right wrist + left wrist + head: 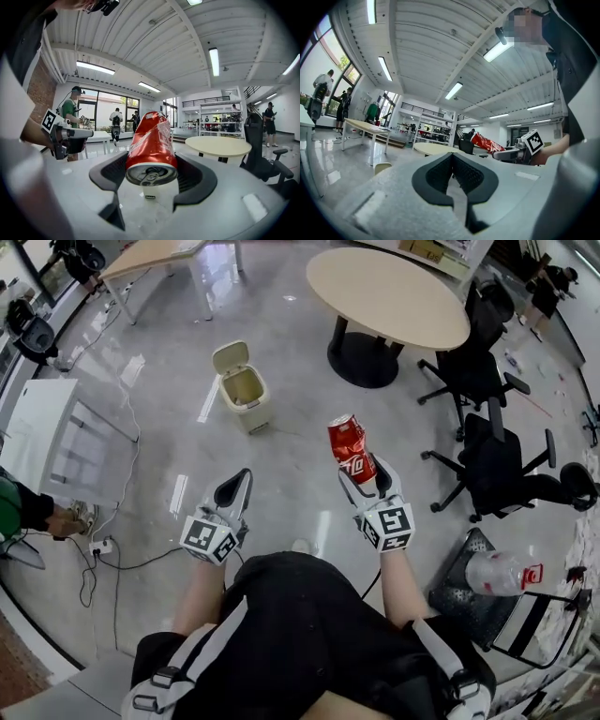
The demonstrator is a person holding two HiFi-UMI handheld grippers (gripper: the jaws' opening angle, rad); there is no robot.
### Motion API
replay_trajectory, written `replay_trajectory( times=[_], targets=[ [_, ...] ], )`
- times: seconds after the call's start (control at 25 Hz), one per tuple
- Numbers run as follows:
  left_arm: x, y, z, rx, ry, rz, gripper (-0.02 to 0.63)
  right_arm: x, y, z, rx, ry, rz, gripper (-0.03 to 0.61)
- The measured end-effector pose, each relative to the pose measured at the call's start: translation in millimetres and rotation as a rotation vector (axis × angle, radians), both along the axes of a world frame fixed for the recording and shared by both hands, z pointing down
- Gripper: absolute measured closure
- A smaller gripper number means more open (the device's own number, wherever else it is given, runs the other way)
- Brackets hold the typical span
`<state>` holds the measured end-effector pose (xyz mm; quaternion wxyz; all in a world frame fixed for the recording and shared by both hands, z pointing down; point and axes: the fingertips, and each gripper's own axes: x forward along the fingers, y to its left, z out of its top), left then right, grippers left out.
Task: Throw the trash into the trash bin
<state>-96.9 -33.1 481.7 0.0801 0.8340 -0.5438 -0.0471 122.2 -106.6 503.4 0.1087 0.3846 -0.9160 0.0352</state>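
A crushed red soda can point(351, 448) sticks up from my right gripper point(364, 476), whose jaws are shut on it. In the right gripper view the can point(151, 140) fills the space between the pads, its top end towards the camera. A cream trash bin point(245, 392) stands on the floor ahead and to the left, with its lid up. My left gripper point(232, 491) is held beside the right one, shut, with nothing in it. In the left gripper view its pad tips point(452, 155) meet, and the can point(487, 143) shows at the right.
A round beige table point(386, 296) stands at the far right, with black office chairs point(492, 456) beside it. A clear plastic bottle point(502, 573) lies on a seat at the right. Cables point(103, 549) and a white rack point(56, 442) are on the left.
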Motion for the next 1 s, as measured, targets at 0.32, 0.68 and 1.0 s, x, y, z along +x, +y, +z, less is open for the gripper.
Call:
replay_trajectory(
  times=[0.32, 0.68, 1.0],
  targets=[
    [-20, -1, -2, -0.04, -0.008, -0.128, 0.614, -31, -39, 12, -0.048, -0.022, -0.116, 0.27],
    [-94, -19, 8, -0.014, 0.01, -0.21, 0.614, -123, -69, 19, -0.031, -0.002, -0.217, 0.27],
    [-195, -98, -12, 0.026, -0.026, -0.21, 0.614, -224, -135, 14, -0.021, -0.001, -0.22, 0.27]
  ],
)
